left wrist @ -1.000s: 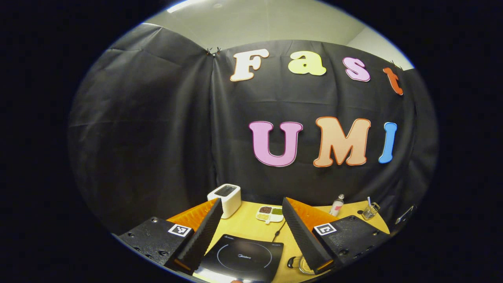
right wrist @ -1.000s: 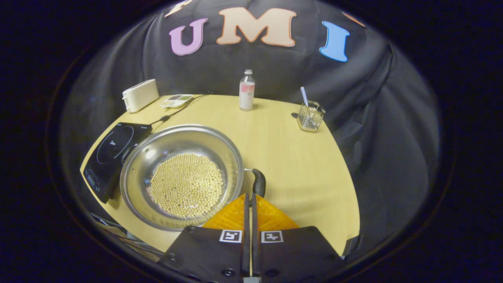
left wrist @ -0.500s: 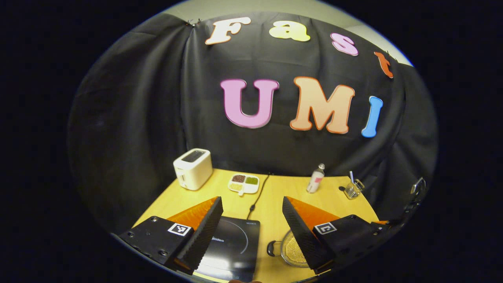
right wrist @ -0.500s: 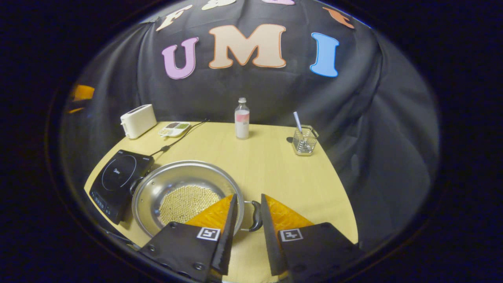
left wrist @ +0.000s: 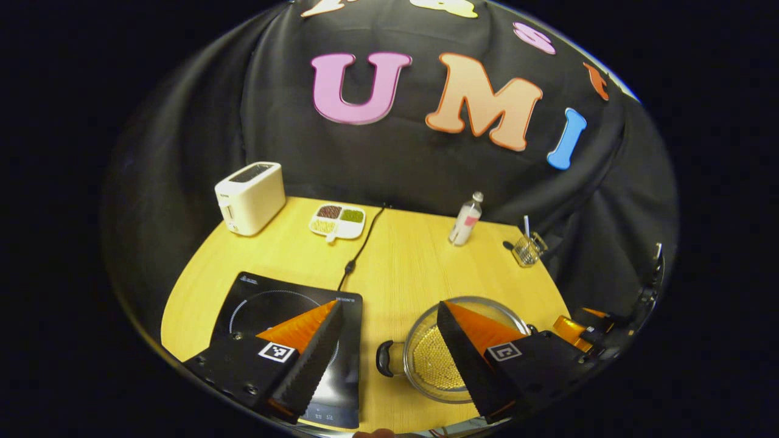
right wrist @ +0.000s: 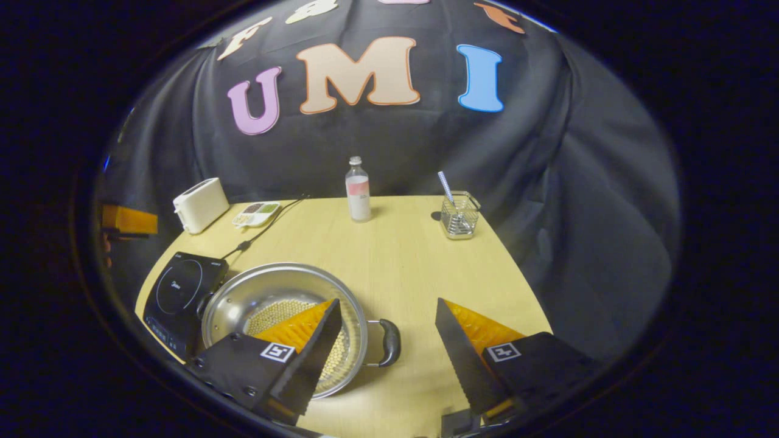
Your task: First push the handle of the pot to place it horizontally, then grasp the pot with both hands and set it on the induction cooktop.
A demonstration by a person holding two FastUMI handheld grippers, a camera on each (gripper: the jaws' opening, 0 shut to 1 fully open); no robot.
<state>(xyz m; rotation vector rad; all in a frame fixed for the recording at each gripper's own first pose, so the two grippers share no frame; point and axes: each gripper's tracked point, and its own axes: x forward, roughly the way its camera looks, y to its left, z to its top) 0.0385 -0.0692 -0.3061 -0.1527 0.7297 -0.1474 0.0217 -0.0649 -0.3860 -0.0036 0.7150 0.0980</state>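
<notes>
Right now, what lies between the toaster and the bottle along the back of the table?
In the left gripper view, a divided dish and a black power cord lie between the toaster and the bottle.

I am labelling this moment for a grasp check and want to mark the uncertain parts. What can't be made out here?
- Pot: its near side and some beans lie behind the right gripper finger in the right gripper view.
- Induction cooktop: its front panel is partly covered by the left gripper finger in the left gripper view.
- Divided dish: contents too small to identify in the right gripper view.
- Glass cup: contents too small in the left gripper view.
</notes>
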